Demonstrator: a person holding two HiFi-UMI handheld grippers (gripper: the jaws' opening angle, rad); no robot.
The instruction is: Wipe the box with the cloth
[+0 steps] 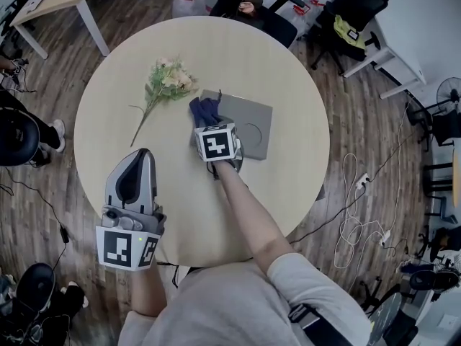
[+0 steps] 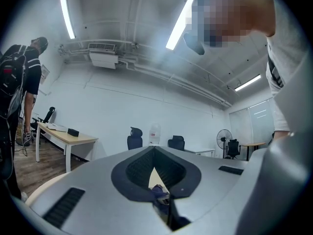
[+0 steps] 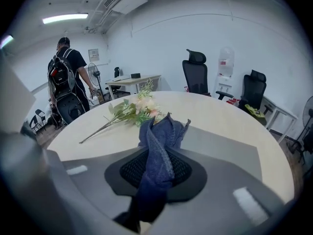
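Two claws, one cloth, one box, one flower sprig, one round table (image 1: 288, 193). My right claw (image 1: 211, 127) is clamped on the blue cloth (image 1: 205, 109), which is bunched between the jaws. It sticks out past the tips, with its long axis running along the jaws and pointing to the far side of the table. The cloth sits over the near-left part of the grey box (image 1: 252, 125), above the box's left edge. The box lies flat near the table's middle. Its wider side runs across the table from my left to my right, turned slightly, and a round mark shows on its top.

My left claw (image 1: 141, 157) is empty, its jaws drawn together at the tips. It rests at the near-left edge of the table, well apart from the box.

The flower sprig (image 1: 166, 85) lies just left of the box, blooms near the cloth, stem trailing toward my left. Two black office chairs (image 3: 198, 72) stand beyond the table, and a person with a backpack (image 3: 66, 82) stands off to the side.
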